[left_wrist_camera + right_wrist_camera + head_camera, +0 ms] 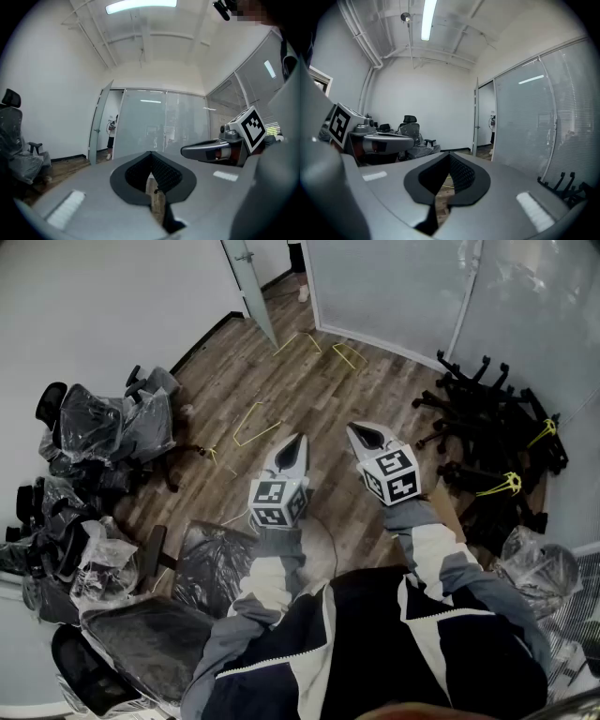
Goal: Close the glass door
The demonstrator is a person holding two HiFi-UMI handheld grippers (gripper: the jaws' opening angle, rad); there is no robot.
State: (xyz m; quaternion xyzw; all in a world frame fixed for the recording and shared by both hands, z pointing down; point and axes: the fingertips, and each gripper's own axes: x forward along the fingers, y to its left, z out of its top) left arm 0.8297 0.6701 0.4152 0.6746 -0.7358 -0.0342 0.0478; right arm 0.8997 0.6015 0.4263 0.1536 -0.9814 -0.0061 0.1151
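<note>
The glass door (249, 279) stands swung open into the room at the far end, beside the frosted glass wall (394, 287). It also shows as a narrow leaf in the left gripper view (100, 123) and the right gripper view (476, 117). Both grippers are held side by side over the wooden floor, several steps short of the door and pointing toward it. My left gripper (299, 440) (151, 153) is shut with nothing in it. My right gripper (355, 428) (450, 154) is also shut and empty. A person (111, 136) stands in the doorway beyond.
Plastic-wrapped office chairs (103, 427) crowd the left wall and the floor near me. A pile of black chair bases (497, 427) lies at the right by the glass wall. Yellow straps (253, 423) lie on the wooden floor between me and the door.
</note>
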